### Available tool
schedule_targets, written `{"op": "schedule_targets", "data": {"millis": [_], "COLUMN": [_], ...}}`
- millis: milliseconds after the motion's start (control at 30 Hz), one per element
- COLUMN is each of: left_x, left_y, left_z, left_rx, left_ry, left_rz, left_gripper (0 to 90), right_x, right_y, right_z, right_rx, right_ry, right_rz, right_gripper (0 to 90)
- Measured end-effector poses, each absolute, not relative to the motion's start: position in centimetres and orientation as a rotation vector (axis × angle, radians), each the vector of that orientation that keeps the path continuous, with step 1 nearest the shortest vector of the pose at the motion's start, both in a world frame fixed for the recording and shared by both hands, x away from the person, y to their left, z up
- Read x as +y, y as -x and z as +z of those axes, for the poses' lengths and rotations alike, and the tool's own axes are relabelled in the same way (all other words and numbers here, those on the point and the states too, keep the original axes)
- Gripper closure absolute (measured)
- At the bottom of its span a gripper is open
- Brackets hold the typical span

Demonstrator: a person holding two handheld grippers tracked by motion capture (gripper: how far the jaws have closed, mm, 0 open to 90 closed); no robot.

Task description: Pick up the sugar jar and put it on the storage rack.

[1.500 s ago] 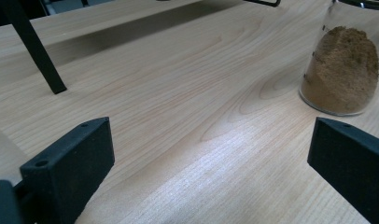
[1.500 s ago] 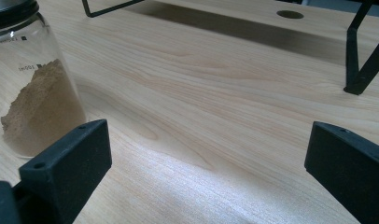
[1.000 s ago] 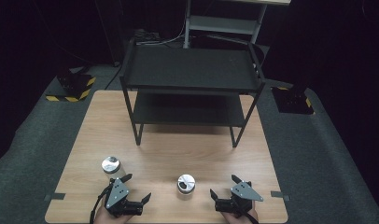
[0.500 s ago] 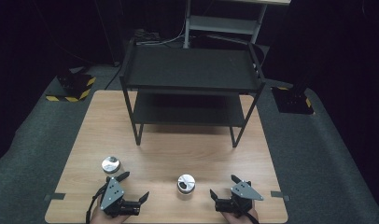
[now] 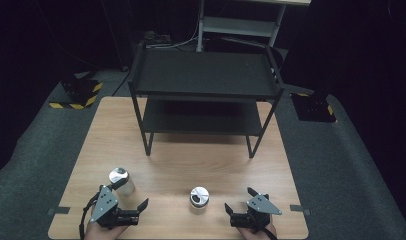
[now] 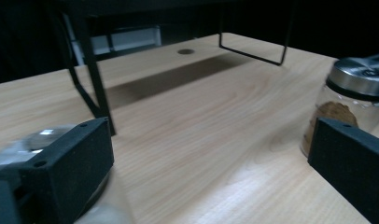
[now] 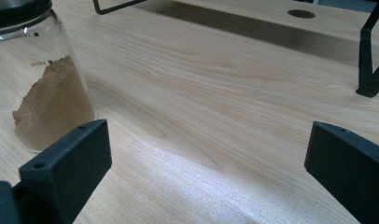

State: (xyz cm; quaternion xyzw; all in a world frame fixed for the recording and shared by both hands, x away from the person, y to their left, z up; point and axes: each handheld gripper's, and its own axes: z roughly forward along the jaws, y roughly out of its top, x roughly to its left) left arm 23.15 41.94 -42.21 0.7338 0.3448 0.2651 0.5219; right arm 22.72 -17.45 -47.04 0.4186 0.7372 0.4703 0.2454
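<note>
Two glass jars with metal lids stand near the front of the wooden table [image 5: 191, 160]. The left jar [image 5: 121, 179] sits just beyond my left gripper [image 5: 131, 195], which is open, its far jaw close to that jar. The middle jar [image 5: 199, 197] holds brown powder and stands between the two grippers. It appears at the right of the left gripper view as the powder jar [image 6: 353, 100], outside my open left gripper [image 6: 211, 163]. In the right gripper view the same jar [image 7: 43, 79] stands to the left of my open right gripper [image 7: 206, 172]. In the high view my right gripper [image 5: 240, 200] holds nothing.
A black two-tier shelf rack [image 5: 206, 75] stands on the far half of the table, its legs [image 6: 92, 79] showing ahead of the left gripper. A round hole [image 7: 301, 13] is in the tabletop under the rack. Dark floor surrounds the table.
My left gripper has slid a little to the left and toward the table's front edge. The right gripper and both jars have hardly moved.
</note>
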Motion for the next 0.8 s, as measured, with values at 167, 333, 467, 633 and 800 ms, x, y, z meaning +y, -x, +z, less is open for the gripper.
{"op": "schedule_targets", "data": {"millis": [167,333,467,633,800], "left_x": [43.2,43.9,44.1,44.5,44.6], "left_y": [-22.5,-22.4,-22.2,-22.8,-23.9], "left_z": [-41.9,-41.9,-41.9,-42.2,-42.4], "left_rx": [0.858,0.9,0.924,0.947,0.989], "left_ry": [-1.719,-1.703,-1.706,-1.709,-1.718], "left_rz": [0.696,0.724,0.762,0.746,0.732], "left_gripper": [0.3,0.3,0.3,0.3,1.0], "right_x": [-17.5,-17.5,-17.5,-17.5,-17.6], "right_y": [-22.8,-22.8,-22.8,-22.8,-22.9], "right_z": [-47.0,-47.0,-47.0,-47.0,-47.0], "right_rx": [2.021,2.021,2.023,2.022,2.024], "right_ry": [-1.14,-1.14,-1.136,-1.138,-1.138], "right_rz": [1.287,1.285,1.284,1.286,1.288], "right_gripper": [0.3,0.3,0.3,0.3,0.3]}}
